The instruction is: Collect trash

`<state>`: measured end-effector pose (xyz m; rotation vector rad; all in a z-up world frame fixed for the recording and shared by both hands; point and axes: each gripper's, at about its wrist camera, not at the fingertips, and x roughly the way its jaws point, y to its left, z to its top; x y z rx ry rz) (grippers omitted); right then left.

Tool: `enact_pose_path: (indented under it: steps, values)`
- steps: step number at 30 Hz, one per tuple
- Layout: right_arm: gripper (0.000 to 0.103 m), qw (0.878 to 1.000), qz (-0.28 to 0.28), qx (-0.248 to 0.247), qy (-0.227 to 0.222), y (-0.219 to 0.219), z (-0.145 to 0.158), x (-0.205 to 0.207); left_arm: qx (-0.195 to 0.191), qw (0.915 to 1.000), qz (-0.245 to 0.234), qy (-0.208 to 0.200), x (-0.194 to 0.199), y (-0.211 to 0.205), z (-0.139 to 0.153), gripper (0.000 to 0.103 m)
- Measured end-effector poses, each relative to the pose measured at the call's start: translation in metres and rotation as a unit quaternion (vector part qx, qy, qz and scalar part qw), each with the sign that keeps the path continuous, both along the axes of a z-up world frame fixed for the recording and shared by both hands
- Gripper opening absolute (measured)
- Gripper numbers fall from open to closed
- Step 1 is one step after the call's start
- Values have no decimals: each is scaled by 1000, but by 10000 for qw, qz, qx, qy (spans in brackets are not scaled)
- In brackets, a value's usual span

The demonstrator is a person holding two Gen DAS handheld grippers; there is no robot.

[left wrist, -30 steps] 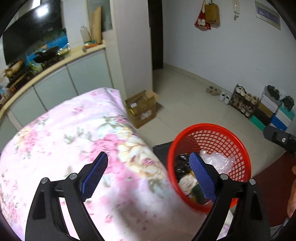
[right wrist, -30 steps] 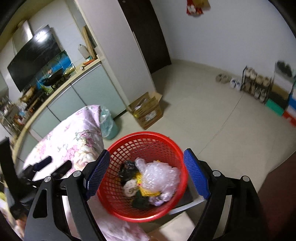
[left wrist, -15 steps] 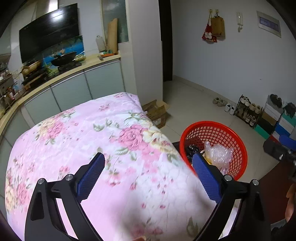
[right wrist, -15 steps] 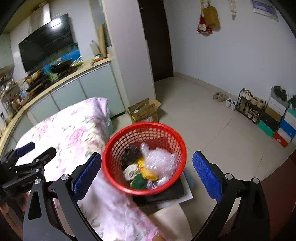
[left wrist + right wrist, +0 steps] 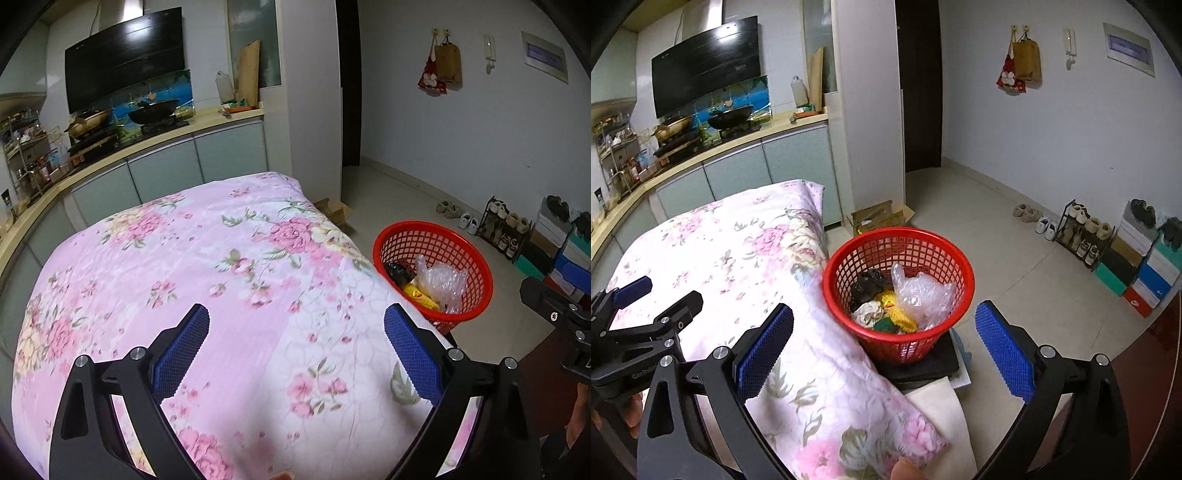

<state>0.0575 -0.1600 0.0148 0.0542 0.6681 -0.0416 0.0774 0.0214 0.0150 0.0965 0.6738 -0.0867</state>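
Trash is already gathered in the red mesh basket [image 5: 899, 286]: clear plastic wrap [image 5: 921, 295], a black wad, a pale crumpled piece and something yellow are seen inside. No loose trash is seen on the floral cloth [image 5: 207, 280], so the task is judged nearly or wholly done. Both tools are spread wide and empty. The basket sits off the cloth's right edge, just ahead of the right gripper [image 5: 884, 349] and beyond the right finger of the left gripper [image 5: 297, 350].
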Motion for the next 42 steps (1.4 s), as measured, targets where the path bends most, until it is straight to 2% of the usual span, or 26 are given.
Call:
enact_pose_path:
  steps: [14,23,42]
  values:
    - [96,9998,-97,124,85,-4,-14,-32,94,9997,46,-224,-32,-4,0,92]
    - [96,9994,-109,292,141,-13,-21,-46,28,9999,41,-155,-45,-16,-7,92]
    - [96,9992,-60,393,25,-17,-14,-54,42,9999,126,-76,-53,-19,-8,92]
